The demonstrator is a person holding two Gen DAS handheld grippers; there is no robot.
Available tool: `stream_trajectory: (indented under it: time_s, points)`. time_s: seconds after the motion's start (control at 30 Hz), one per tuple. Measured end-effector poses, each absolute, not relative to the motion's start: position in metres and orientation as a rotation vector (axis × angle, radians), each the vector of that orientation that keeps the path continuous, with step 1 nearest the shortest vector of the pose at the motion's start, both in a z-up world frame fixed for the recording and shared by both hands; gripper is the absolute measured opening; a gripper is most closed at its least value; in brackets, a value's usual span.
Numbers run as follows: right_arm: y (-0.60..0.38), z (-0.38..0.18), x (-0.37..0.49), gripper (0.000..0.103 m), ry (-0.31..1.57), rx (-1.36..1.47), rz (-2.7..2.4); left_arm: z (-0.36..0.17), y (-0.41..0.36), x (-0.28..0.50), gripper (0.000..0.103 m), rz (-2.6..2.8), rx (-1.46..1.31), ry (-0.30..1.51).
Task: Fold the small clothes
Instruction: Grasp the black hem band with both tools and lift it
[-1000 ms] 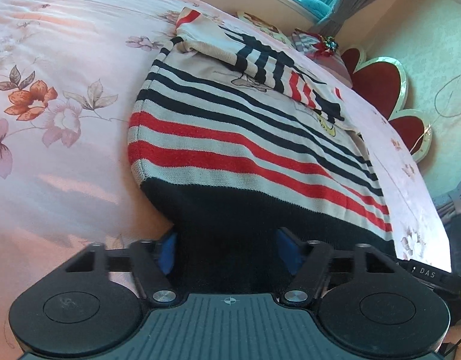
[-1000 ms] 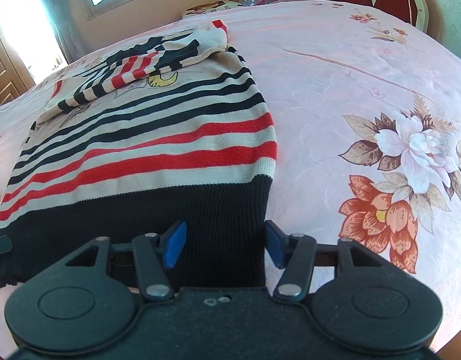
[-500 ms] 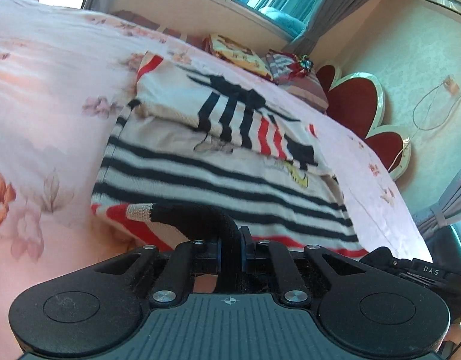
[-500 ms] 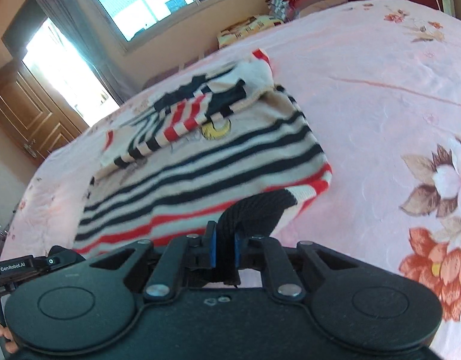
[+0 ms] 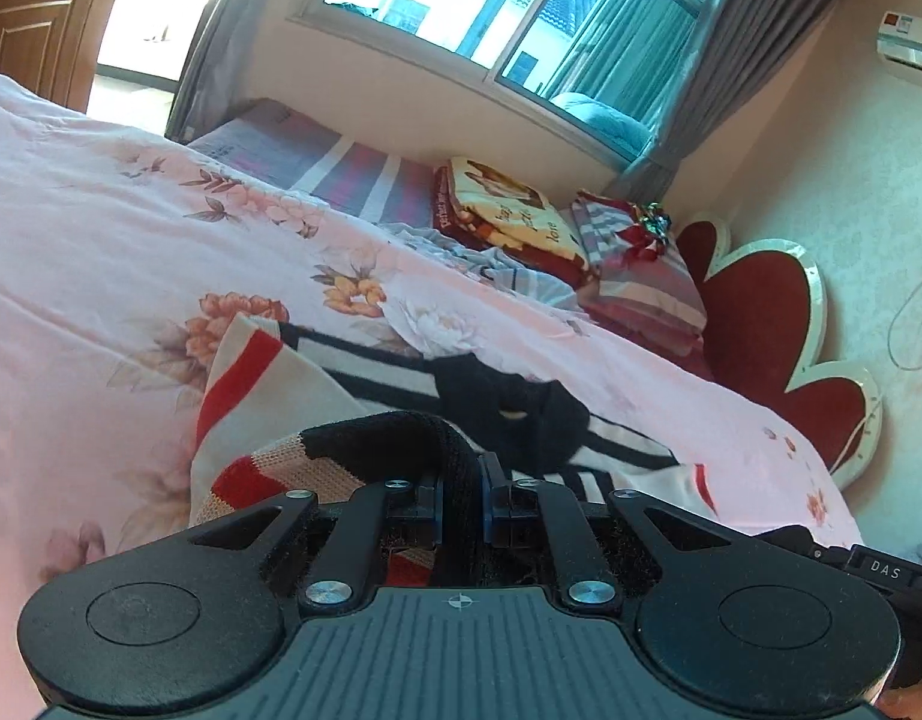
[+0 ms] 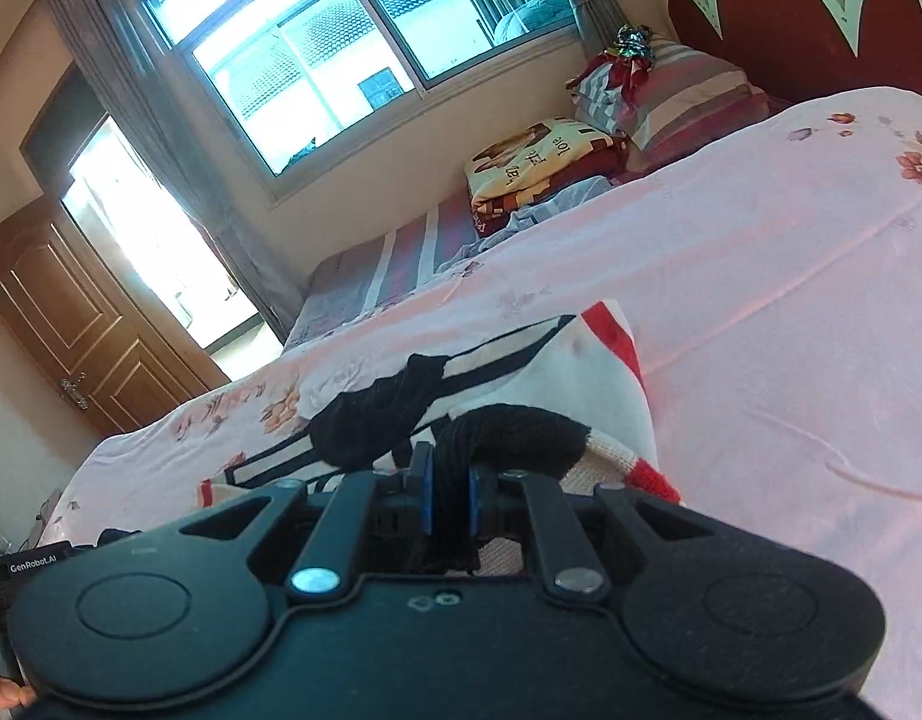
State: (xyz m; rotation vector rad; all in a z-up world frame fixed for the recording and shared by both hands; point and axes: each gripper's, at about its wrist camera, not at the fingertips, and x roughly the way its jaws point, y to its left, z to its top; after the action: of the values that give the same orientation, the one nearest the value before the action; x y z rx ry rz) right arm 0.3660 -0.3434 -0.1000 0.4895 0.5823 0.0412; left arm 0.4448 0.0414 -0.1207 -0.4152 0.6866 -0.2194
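A small knit sweater with cream, red and black stripes (image 5: 341, 384) lies on the pink floral bed (image 5: 101, 252). My left gripper (image 5: 461, 501) is shut on the sweater's black hem, which bulges up over the fingers. My right gripper (image 6: 449, 501) is shut on the same black hem (image 6: 520, 426) at the sweater's other corner. Both hold the hem lifted over the sweater's upper part, whose black collar area (image 6: 377, 414) shows just beyond the fingers. The lower body of the sweater is hidden under the grippers.
Folded blankets (image 5: 508, 210) and striped pillows (image 5: 640, 276) are piled at the bed's far side by the red heart-shaped headboard (image 5: 754, 324). A window (image 6: 341, 48) and a wooden door (image 6: 71, 324) are beyond. The other gripper's body shows at the frame edges (image 5: 880, 570).
Both grippers closed on the black hem, lifted it, and carried it forward over the sweater toward the collar. The views tilted up from the flat sweater to the room.
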Motion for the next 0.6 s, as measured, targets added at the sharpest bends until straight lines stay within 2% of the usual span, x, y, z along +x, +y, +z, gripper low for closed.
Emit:
stream_trajectory:
  time_s: [0.2,0.3,0.5,0.53,0.6]
  points:
    - [-0.359,-0.135,0.444,0.011,0.683,0.501,-0.001,-0.161,0.029,0.525,0.011,-0.161,-0.4,0.82]
    - [-0.362,-0.15,0.461,0.016,0.723,0.504,-0.01,-0.176,0.034,0.54,0.012,-0.149,-0.445,0.874]
    - [-0.366,-0.156,0.48,0.021,0.714,0.516,-0.018,-0.175,0.04,0.559,0.016,-0.144,-0.462,0.857]
    - [-0.368,-0.156,0.483,0.023,0.715,0.533,-0.018,-0.175,0.041,0.563,0.016,-0.141,-0.467,0.862]
    - [-0.372,-0.156,0.487,0.034,0.71,0.574,-0.003,-0.176,0.043,0.566,0.017,-0.139,-0.49,0.876]
